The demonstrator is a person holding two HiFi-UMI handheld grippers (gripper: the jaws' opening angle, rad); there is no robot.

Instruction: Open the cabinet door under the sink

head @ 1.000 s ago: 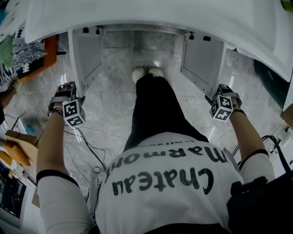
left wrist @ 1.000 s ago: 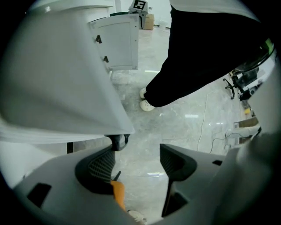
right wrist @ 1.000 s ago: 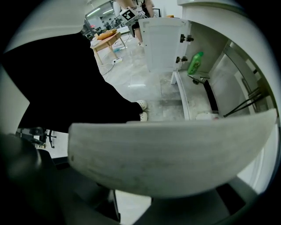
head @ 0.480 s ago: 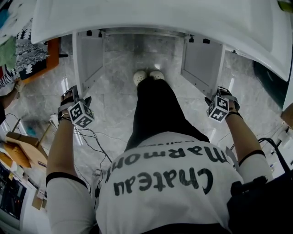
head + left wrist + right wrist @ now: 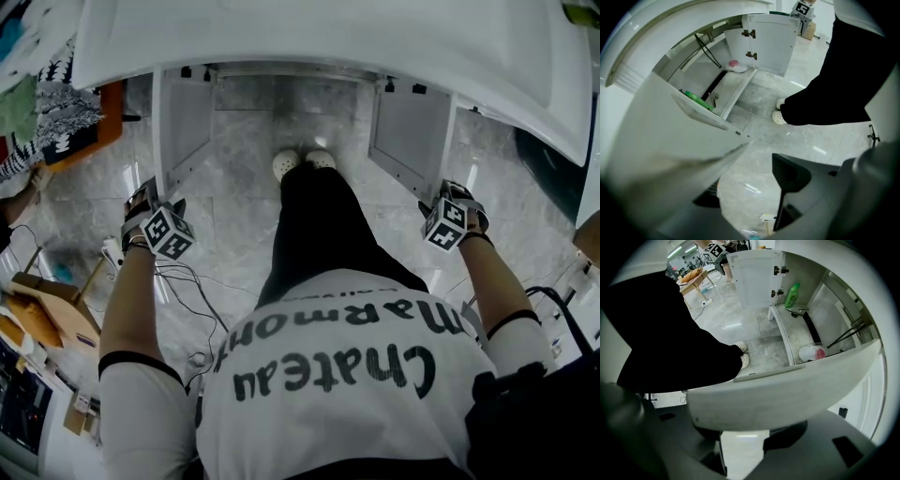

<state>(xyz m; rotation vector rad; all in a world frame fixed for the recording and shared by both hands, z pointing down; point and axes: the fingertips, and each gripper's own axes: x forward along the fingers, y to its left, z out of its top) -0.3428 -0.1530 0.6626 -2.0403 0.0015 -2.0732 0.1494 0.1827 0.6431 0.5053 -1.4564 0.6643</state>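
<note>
Left gripper (image 5: 747,185) and right gripper (image 5: 742,446) both point straight down with their jaws spread wide; they have just been opening, and neither one is clamping anything. Seen from my head, the left door (image 5: 183,127) under the sink (image 5: 328,37) stands swung out at 10 o'clock and the right door (image 5: 408,131) at 2 o'clock. So I judge the opening itself done and the letting-go the step in hand. The left door's free edge lies by my left jaw, with floor (image 5: 234,202) showing in the gap beside it. The right door's edge crosses in front of my right jaws without the pads pressing on it. To do this well I would draw each gripper straight back toward 6 o'clock, off the edge, without rolling the wrist, so no jaw hooks a panel and swings it shut. Room is fair: bare floor lies at 9 o'clock and 3 o'clock, outside each door. My shoes (image 5: 302,161) stand at 12 o'clock between the doors, and cables (image 5: 183,281) trail at 8 o'clock near my left arm, so that side wants care
</note>
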